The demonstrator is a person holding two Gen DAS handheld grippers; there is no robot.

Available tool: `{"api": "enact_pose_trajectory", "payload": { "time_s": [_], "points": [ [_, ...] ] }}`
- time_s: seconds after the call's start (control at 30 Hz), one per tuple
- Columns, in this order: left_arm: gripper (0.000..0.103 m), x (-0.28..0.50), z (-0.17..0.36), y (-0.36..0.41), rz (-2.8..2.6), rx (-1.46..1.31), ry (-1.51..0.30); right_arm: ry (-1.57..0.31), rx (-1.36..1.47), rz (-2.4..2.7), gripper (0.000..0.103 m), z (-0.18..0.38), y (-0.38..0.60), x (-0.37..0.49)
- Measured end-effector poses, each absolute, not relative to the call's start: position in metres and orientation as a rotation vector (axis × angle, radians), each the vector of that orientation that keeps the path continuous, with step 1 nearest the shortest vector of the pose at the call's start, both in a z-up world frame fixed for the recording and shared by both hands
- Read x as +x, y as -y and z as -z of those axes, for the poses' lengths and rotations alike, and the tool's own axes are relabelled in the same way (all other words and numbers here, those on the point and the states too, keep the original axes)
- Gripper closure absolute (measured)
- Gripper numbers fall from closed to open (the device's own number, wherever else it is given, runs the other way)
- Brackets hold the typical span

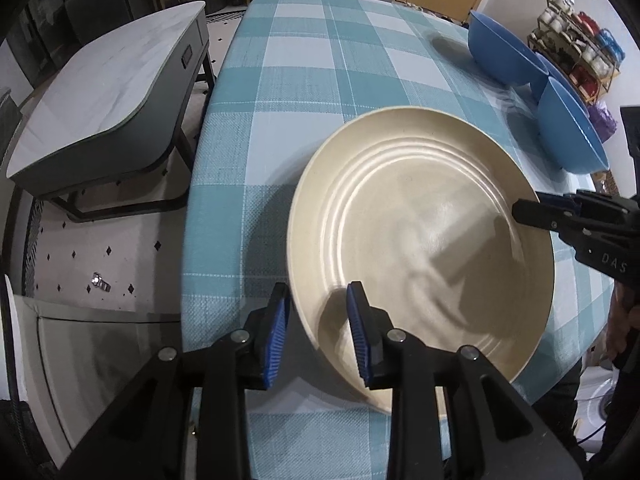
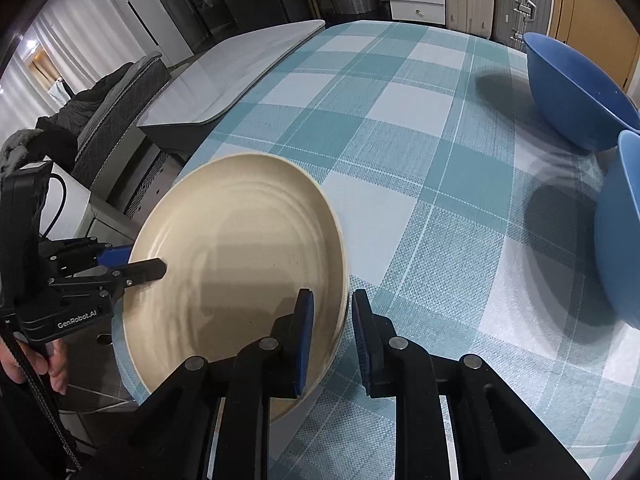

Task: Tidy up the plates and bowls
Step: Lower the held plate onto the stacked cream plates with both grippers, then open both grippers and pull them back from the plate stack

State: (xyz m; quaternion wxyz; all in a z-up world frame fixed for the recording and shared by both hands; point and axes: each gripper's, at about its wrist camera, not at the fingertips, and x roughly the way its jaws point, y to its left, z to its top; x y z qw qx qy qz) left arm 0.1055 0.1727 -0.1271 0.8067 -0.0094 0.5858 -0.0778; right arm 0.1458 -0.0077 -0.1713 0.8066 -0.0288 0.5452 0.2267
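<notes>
Plate (image 1: 420, 220), cream with ringed grooves, sits at the near edge of the bench (image 1: 320, 80), which is covered in a blue-and-white checked cloth. It looks tilted and raised off the cloth, with a dark shadow on its left side, and in the right wrist view part of it hangs past the bench edge.

The left tongs (image 1: 318, 292) straddle the plate's near-left rim, one blue pad outside the wall and one inside. The jaws stand a little apart. I cannot tell whether the pads press on the rim.

The right tongs (image 2: 330, 296) straddle the opposite rim, jaws drawn in narrow, one pad inside the plate and the other just outside. They appear to grip it.

Blue bowls (image 1: 504, 56) stand on the far right side of the bench, well apart from the plate, the nearest one (image 2: 620, 232) close to the right edge.

A hand (image 2: 44, 364) grasps the left tongs' handle.
</notes>
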Motion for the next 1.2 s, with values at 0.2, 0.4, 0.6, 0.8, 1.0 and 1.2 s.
{"api": "enact_pose_trajectory", "payload": {
  "time_s": [0.2,0.4,0.6,0.8,1.0,1.2],
  "points": [
    [0.075,0.106,0.116,-0.176,0.159,-0.031,-1.237,-1.18,-0.067,-0.491,0.083,0.176,0.005,0.147],
    [0.073,0.107,0.106,-0.171,0.162,-0.018,-1.213,-1.201,-0.03,-0.509,0.083,0.182,0.009,0.149],
    [0.065,0.104,0.092,-0.162,0.16,-0.006,-1.172,-1.143,-0.005,-0.479,0.082,0.164,0.021,0.145],
    [0.054,0.098,0.069,-0.159,0.084,0.016,-1.076,-1.023,0.072,-0.48,0.079,0.129,0.045,0.134],
    [0.052,0.088,0.055,-0.137,0.12,-0.014,-0.989,-0.887,0.099,-0.431,0.049,0.102,0.071,0.116],
    [0.034,0.087,0.04,-0.095,0.15,0.026,-0.91,-0.802,0.081,-0.394,0.028,0.081,0.096,0.095]
  ]
}}
